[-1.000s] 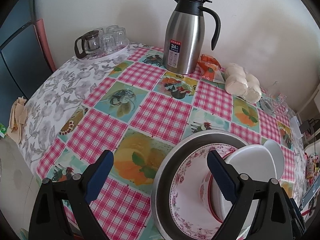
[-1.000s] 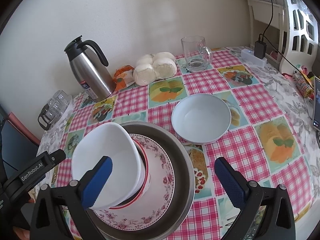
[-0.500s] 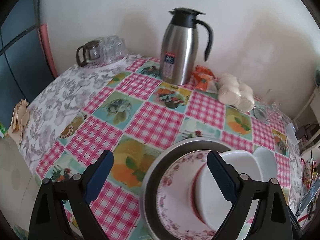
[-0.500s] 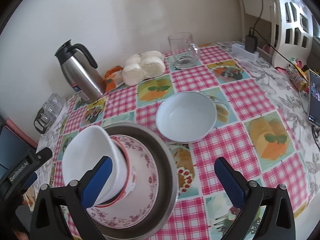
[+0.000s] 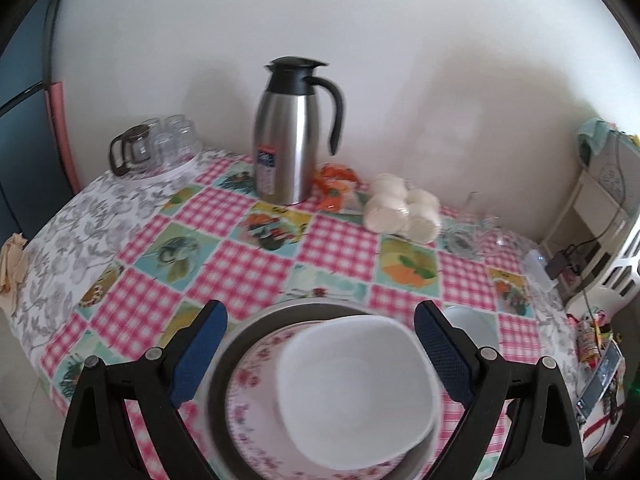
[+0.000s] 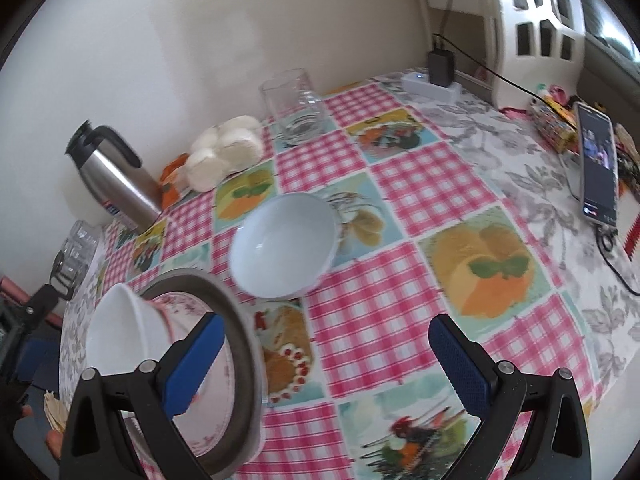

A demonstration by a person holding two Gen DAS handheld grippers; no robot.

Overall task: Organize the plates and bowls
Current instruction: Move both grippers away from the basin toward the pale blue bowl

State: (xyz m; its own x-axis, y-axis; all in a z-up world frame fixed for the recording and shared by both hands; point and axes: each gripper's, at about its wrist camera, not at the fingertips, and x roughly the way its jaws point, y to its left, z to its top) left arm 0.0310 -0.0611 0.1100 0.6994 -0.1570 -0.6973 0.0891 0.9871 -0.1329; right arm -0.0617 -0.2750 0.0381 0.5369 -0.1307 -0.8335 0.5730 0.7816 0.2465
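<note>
On the checked tablecloth [image 6: 404, 184] sits a steel basin [image 5: 248, 324] holding a floral plate [image 5: 256, 380], and on that plate a white bowl [image 5: 352, 380] leans tilted — between the left gripper [image 5: 320, 350] fingers, untouched, jaws wide apart. Just beside the basin stands a second, pale blue bowl [image 6: 284, 246], upright and empty. The right gripper [image 6: 326, 368] hangs over the cloth — jaws apart, holding nothing.

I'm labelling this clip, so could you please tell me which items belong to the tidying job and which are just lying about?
Job: metal basin, floral plate, white bowl stacked on it, pale blue bowl.

Lying about: thermos, buns, glass mug, phone, glass cups.
</note>
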